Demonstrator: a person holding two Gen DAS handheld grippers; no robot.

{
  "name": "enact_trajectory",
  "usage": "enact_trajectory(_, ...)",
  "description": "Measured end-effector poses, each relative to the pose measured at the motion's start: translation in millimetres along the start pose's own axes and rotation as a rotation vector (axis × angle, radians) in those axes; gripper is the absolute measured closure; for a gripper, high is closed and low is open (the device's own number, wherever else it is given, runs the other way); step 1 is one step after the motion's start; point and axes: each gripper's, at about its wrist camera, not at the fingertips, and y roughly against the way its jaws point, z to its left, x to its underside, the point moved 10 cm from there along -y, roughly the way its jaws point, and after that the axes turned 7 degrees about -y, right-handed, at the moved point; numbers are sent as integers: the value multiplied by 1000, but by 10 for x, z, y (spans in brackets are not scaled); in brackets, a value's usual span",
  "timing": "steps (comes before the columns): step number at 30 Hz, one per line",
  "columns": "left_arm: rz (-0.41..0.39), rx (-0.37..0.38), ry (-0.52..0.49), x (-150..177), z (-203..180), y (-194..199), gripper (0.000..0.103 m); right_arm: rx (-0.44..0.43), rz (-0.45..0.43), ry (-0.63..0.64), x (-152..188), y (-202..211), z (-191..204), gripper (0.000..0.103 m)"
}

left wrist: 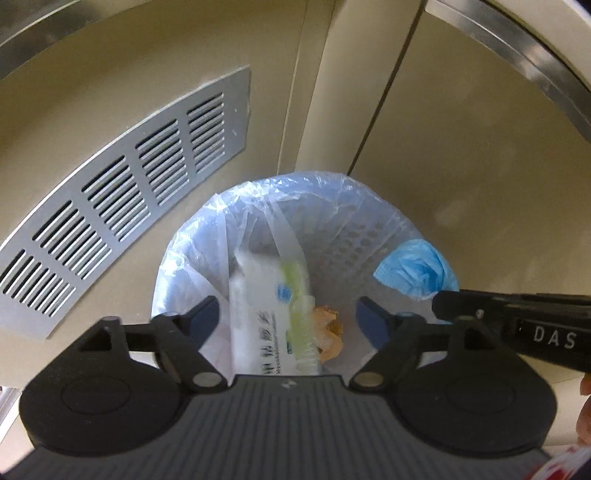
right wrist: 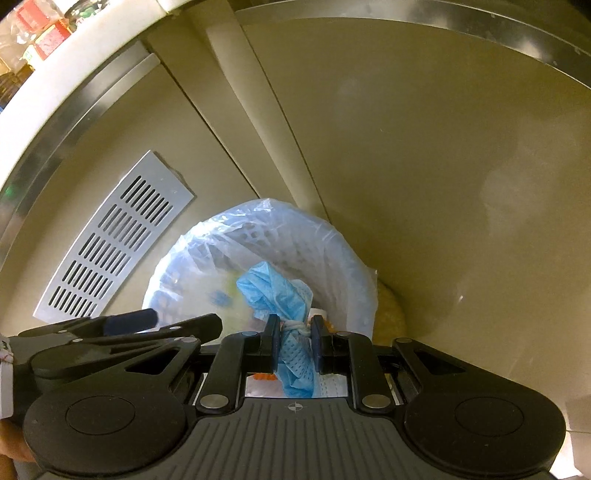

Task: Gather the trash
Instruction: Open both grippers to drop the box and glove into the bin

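Blue face mask [right wrist: 291, 325] hangs pinched in the right hand-held gripper [right wrist: 295, 345] over the lined bin [right wrist: 347, 258]; left hand-held gripper [left wrist: 288, 317] gapes empty.

Kitchen: beige cabinet doors [left wrist: 461, 166], vent grille [left wrist: 122, 206], lined bin [left wrist: 192, 258].

White letters "DAS" stand on the black body of the right gripper [left wrist: 546, 338] at the right edge of the left wrist view. A white packet [left wrist: 269, 314] in the lined bin [left wrist: 192, 258], centre of the frame, carries dark printed characters and a line of small Latin letters, blurred and partly hidden, not legible. Red boxes [right wrist: 48, 33] at upper left of the right wrist view bear print too small to read.
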Motion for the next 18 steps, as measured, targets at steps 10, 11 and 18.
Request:
enact_trajectory(10,-5,-37,-18,12,46,111,24,-9,13,-1,-11,-12,54,85)
enact_trajectory(11,-4,-38,-17,12,53,118,24,-10,14,-1,-9,-18,65,85)
enact_trajectory(18,-9,-43,-12,2,97,173,25,-22,13,0,-12,-118,165,85)
